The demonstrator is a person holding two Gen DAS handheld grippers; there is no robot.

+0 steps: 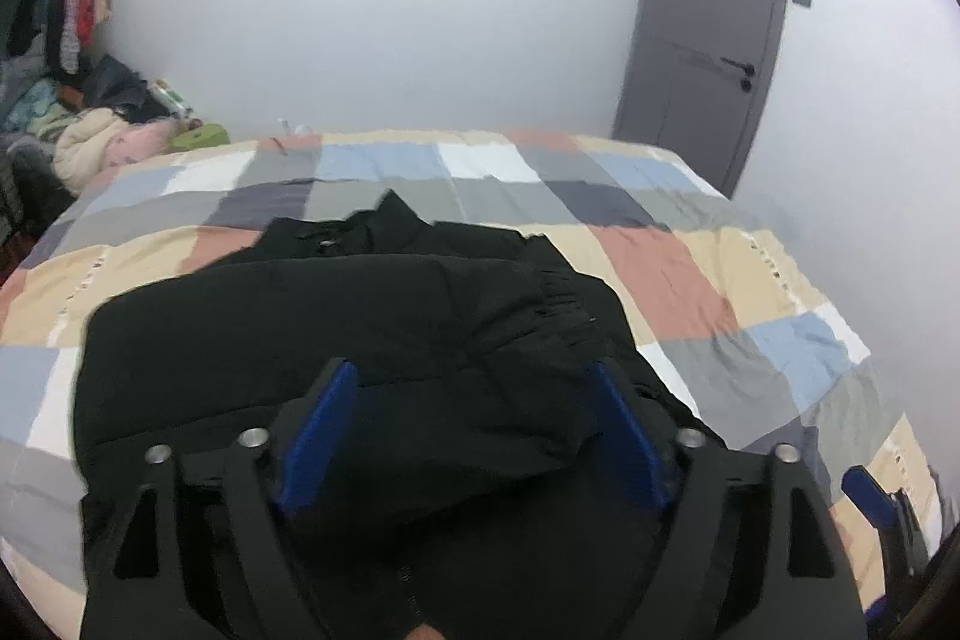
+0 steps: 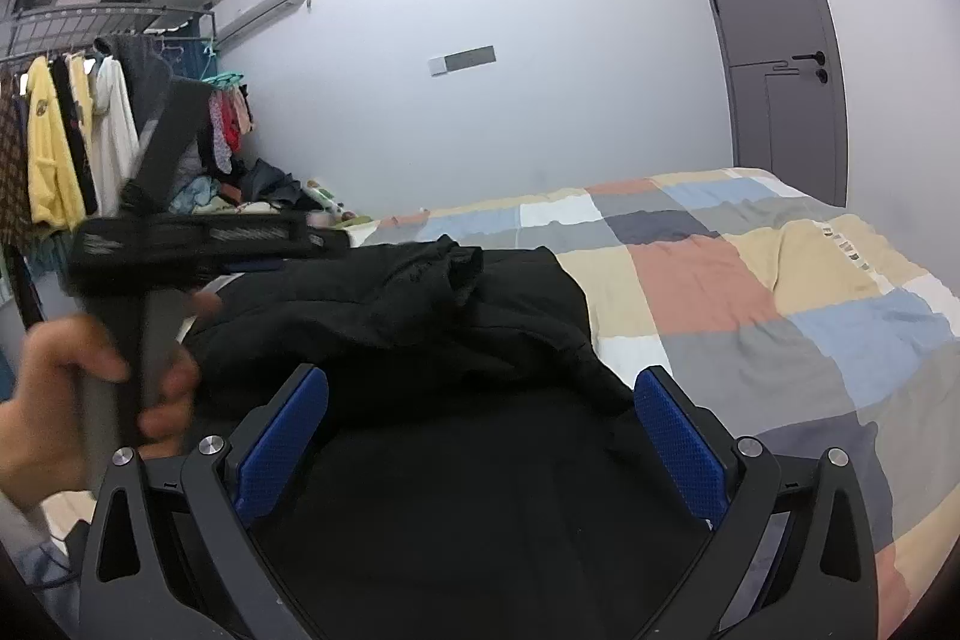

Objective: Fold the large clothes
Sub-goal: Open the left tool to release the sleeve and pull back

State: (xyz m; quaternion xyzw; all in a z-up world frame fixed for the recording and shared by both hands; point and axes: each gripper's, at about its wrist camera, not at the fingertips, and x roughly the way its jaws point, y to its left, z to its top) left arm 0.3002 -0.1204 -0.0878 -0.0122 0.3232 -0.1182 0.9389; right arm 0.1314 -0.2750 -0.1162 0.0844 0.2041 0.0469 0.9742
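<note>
Both my tools stand empty — left gripper (image 1: pixel 474 436) and right gripper (image 2: pixel 480 436) spread wide over the bulky black padded jacket (image 1: pixel 336 328), lying mid-frame, part-folded, on the checked patchwork bedspread (image 1: pixel 690 274). Next, I judge — grasp an edge and fold again.

Blurred left hand-held gripper (image 2: pixel 324 238), black jacket (image 1: pixel 360 340) cut off below

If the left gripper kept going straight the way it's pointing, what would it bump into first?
Most likely the black jacket on the bed. The left gripper points down at it with open jaws and nothing between. How far off the cloth lies is hard to judge.
</note>
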